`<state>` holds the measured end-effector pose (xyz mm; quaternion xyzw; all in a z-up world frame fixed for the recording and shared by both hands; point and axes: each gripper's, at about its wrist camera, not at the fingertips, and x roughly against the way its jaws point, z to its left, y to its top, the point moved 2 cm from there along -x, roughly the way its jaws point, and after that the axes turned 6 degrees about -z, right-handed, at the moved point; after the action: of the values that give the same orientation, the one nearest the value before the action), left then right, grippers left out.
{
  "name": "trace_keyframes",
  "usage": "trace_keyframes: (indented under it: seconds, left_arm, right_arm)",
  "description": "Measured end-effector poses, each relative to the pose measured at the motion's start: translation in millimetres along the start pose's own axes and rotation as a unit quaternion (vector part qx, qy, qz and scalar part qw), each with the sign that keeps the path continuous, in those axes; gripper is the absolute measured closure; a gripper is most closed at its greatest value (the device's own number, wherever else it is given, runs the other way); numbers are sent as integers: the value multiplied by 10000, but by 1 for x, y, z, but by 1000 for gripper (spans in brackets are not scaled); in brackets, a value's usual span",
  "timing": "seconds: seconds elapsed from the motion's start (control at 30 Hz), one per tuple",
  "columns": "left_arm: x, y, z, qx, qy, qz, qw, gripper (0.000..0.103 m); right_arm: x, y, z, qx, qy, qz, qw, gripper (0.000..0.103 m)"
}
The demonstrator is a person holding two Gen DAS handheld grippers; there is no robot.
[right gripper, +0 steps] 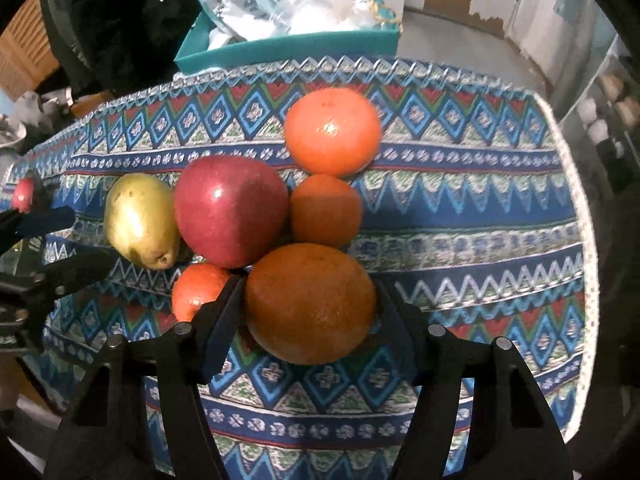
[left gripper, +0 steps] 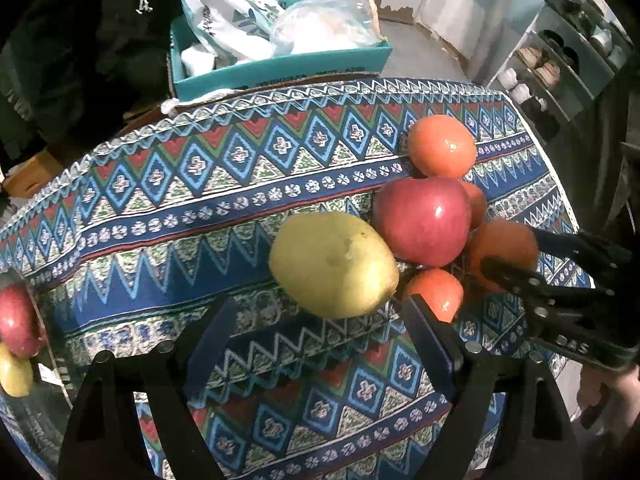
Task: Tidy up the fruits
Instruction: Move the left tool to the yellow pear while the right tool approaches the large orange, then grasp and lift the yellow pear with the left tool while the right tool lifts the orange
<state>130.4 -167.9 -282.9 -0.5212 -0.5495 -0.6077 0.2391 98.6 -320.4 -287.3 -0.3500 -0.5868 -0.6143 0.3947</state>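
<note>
A cluster of fruit lies on the patterned cloth (left gripper: 160, 208): a yellow pear (left gripper: 334, 266) (right gripper: 140, 220), a red apple (left gripper: 422, 220) (right gripper: 230, 210), and several oranges. My right gripper (right gripper: 310, 304) is closed around the large front orange (right gripper: 310, 304); it also shows in the left wrist view (left gripper: 504, 256). My left gripper (left gripper: 320, 320) is open just in front of the pear, jaws on either side and not touching it. A small orange (left gripper: 436, 294) lies by its right finger. Another orange (right gripper: 332, 130) lies at the back, one more (right gripper: 326, 208) behind the held one.
A teal box (left gripper: 280, 68) with bags stands beyond the table's far edge. A red apple (left gripper: 16, 326) and a yellow fruit (left gripper: 14, 374) sit at the far left. A white shelf (left gripper: 560, 60) stands at the right. The cloth's right edge (right gripper: 580, 200) marks the table's end.
</note>
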Motion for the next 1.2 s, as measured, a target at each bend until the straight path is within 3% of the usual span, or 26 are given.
trace_keyframes:
  seconds: [0.27, 0.57, 0.63, 0.97, 1.2]
  left_arm:
    - [-22, 9, -9, -32, 7, 148, 9999, 16]
    - [-45, 13, -13, -166, 123, 268, 9994, 16]
    - [-49, 13, -13, -243, 194, 261, 9992, 23]
    - [-38, 5, -16, -463, 301, 93, 9984, 24]
    - [-8, 2, -21, -610, 292, -176, 9976, 25]
  right_arm:
    - [18, 4, -13, 17, -104, -211, 9997, 37]
    - [10, 6, -17, 22, -154, -193, 9997, 37]
    - [8, 6, -17, 3, -134, -197, 9997, 37]
    - [16, 10, -10, 140, -121, -345, 9992, 37]
    - [31, 14, -2, 288, -163, -563, 9979, 37]
